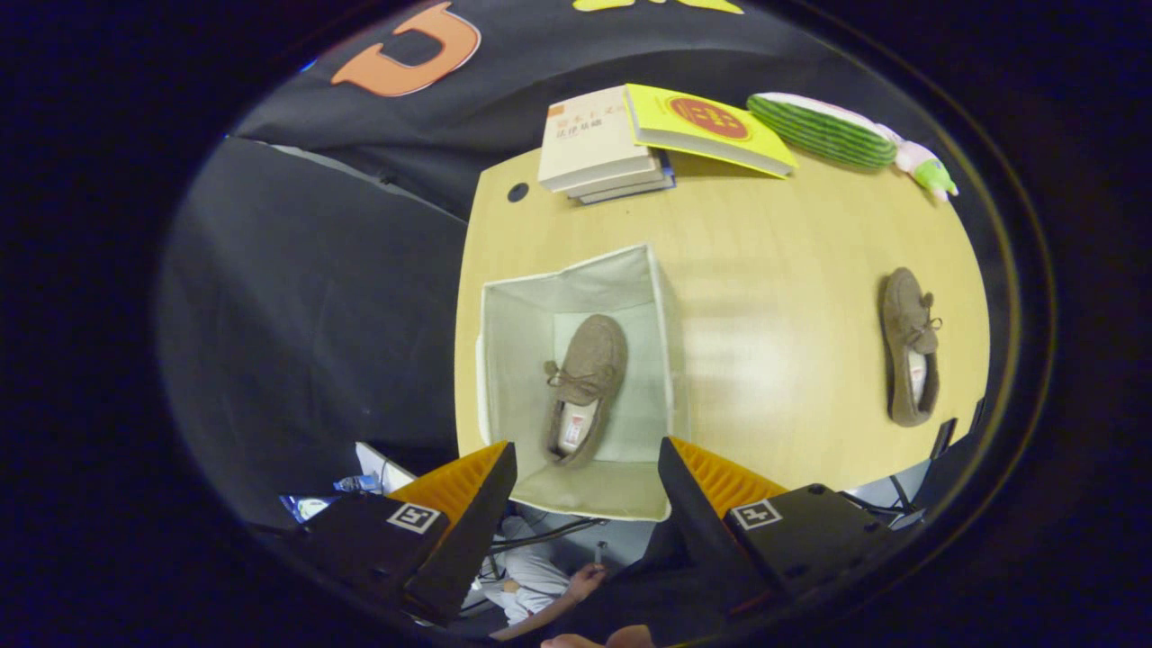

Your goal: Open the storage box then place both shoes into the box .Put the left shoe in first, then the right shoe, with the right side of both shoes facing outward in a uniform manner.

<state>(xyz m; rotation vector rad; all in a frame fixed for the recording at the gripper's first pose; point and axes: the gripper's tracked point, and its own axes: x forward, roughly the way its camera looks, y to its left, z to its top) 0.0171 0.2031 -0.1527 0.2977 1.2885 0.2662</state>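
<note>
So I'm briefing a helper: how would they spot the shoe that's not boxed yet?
On the wooden table, look beyond the open gripper, well away from the open fabric box. The loose shoe lies alone on bare wood near the table's edge; its twin already lies inside the box.

Fuzzy suede shoe [582, 387], cloth box [513, 324]
</note>
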